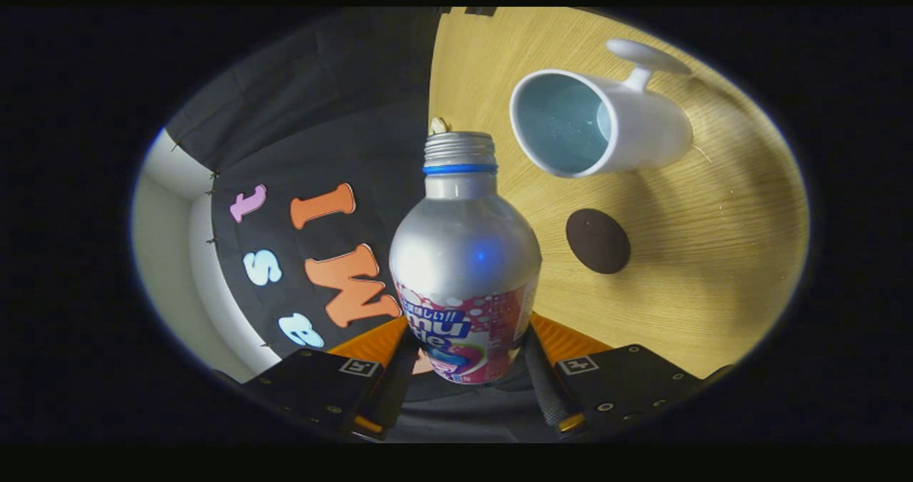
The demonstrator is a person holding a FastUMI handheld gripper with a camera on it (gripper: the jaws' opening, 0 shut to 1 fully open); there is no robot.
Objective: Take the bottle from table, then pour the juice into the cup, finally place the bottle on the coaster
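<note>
The silver aluminium bottle, uncapped, sits clamped between both fingers of the gripper, its open neck pointing ahead. Beyond the neck stands the white mug on the wooden table; nearer the bottle lies the dark round coaster.

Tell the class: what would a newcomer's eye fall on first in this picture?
First, the silver bottle, uncapped, clamped between the gripper fingers. Beyond it on the wooden table stands a white cup, and nearer the fingers than the cup lies a dark round coaster.
</note>
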